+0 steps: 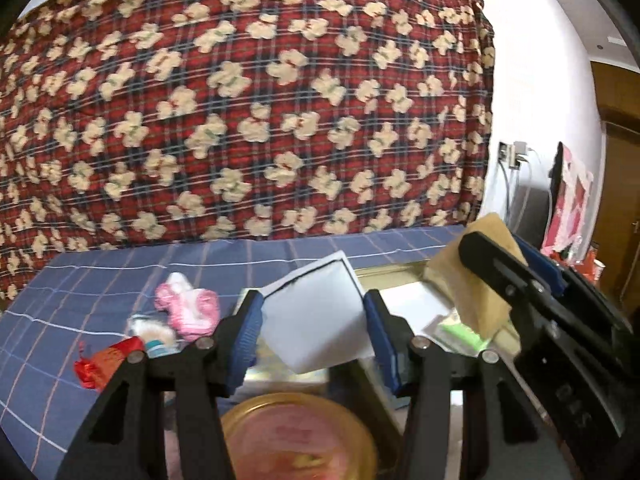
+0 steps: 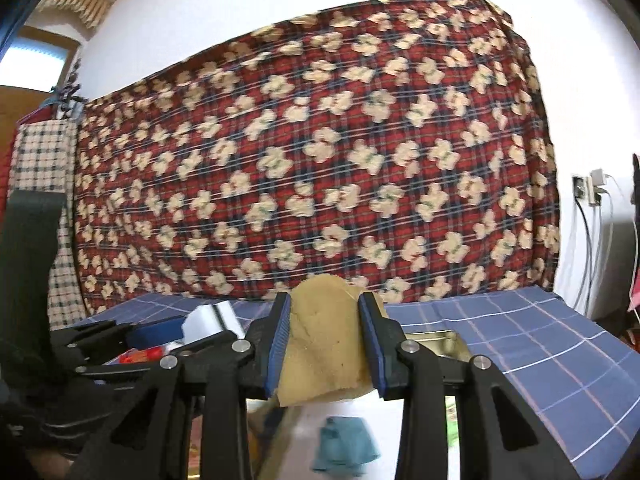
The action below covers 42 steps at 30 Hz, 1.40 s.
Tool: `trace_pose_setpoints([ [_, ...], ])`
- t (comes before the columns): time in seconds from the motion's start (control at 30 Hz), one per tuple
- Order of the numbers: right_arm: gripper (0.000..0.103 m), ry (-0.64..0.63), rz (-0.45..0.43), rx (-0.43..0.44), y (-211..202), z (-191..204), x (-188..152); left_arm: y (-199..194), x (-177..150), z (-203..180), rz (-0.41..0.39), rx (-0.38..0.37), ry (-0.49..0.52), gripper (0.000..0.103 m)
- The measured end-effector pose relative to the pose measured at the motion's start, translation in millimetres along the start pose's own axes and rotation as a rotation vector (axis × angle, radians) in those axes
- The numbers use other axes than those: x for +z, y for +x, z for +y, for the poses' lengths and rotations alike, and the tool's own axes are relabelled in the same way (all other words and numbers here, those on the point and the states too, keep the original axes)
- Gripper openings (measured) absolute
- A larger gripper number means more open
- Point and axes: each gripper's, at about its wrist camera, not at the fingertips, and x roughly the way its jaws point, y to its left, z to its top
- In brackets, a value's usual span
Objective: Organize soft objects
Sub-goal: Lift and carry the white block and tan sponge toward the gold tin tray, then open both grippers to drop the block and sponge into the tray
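Observation:
My left gripper [image 1: 314,326] is shut on a white foam block [image 1: 316,320] and holds it above a gold tin box [image 1: 384,272]. My right gripper [image 2: 325,344] is shut on a tan sponge [image 2: 325,344] and holds it over the same box [image 2: 436,340]; in the left wrist view the sponge [image 1: 476,276] shows at the right. A pink knitted item [image 1: 188,306], a red pouch [image 1: 106,362] and a small pale item lie on the blue checked cloth [image 1: 100,280]. A teal cloth [image 2: 346,446] lies below the right gripper.
A red plaid blanket with cream bears [image 1: 248,100] hangs behind the table. A round gold-rimmed tin with a pink inside [image 1: 300,440] sits under the left gripper. A wall socket with cables [image 2: 588,192] is at the right. A green packet [image 1: 460,336] lies in the box.

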Motion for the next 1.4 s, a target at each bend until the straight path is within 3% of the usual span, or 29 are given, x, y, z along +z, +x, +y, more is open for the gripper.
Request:
trace_pose_setpoints([
  [0.37, 0.038, 0.064, 0.208, -0.069, 32, -67, 16, 35, 19, -55, 0.128, -0.098, 0.063, 0.051],
  [0.7, 0.038, 0.027, 0.351, -0.116, 64, -84, 9, 64, 13, -79, 0.226, -0.094, 0.105, 0.052],
  [0.8, 0.038, 0.027, 0.37, -0.121, 69, -87, 5, 68, 14, -79, 0.235, -0.09, 0.103, 0.057],
  [0.87, 0.039, 0.028, 0.378, -0.123, 71, -88, 4, 68, 14, -80, 0.235, -0.088, 0.102, 0.061],
  [1.0, 0.063, 0.041, 0.364, -0.145, 69, -91, 5, 68, 15, -82, 0.235, -0.077, 0.121, 0.072],
  [1.13, 0.065, 0.04, 0.344, -0.16, 65, -92, 7, 63, 16, -81, 0.213, -0.067, 0.111, 0.089],
  [1.4, 0.076, 0.071, 0.272, -0.179, 46, -95, 15, 43, 23, -62, 0.153, -0.058, 0.067, 0.096],
])
